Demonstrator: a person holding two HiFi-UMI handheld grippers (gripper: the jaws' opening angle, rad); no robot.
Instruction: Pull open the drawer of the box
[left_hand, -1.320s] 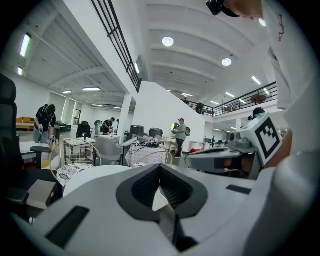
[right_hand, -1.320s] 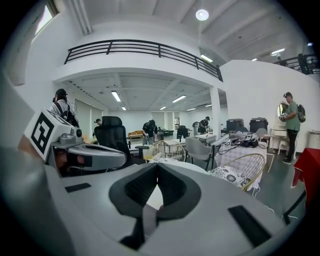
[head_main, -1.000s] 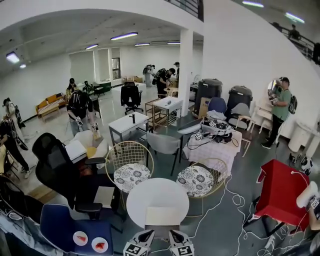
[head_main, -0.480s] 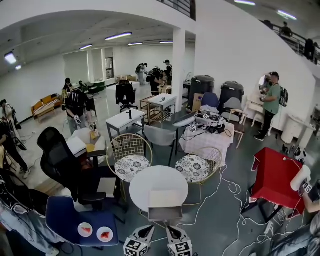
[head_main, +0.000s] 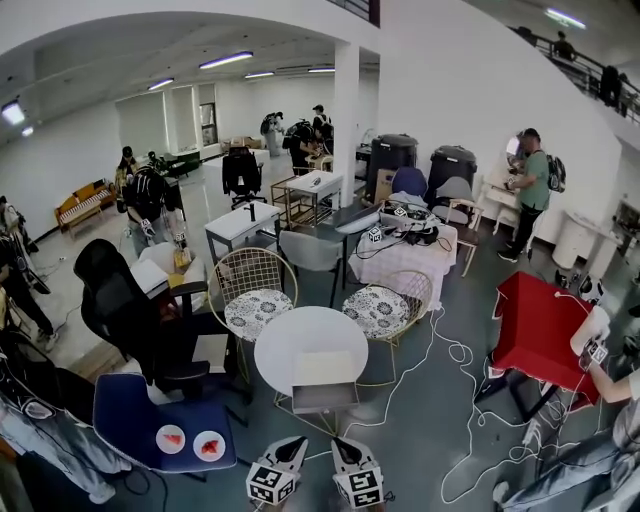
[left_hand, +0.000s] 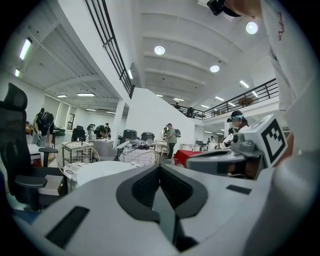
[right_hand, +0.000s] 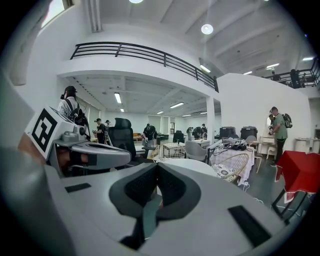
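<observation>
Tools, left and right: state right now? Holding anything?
Left tool: closed, nothing between its jaws.
Right tool: closed, nothing between its jaws.

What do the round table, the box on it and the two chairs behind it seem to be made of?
Round table: smooth, plain white top, probably laminate or painted wood.
Box: pale matte top and a darker front, perhaps wood or board; too small to tell.
Left chair and right chair: thin gold-coloured metal wire backs, see-through, with patterned fabric cushions.
</observation>
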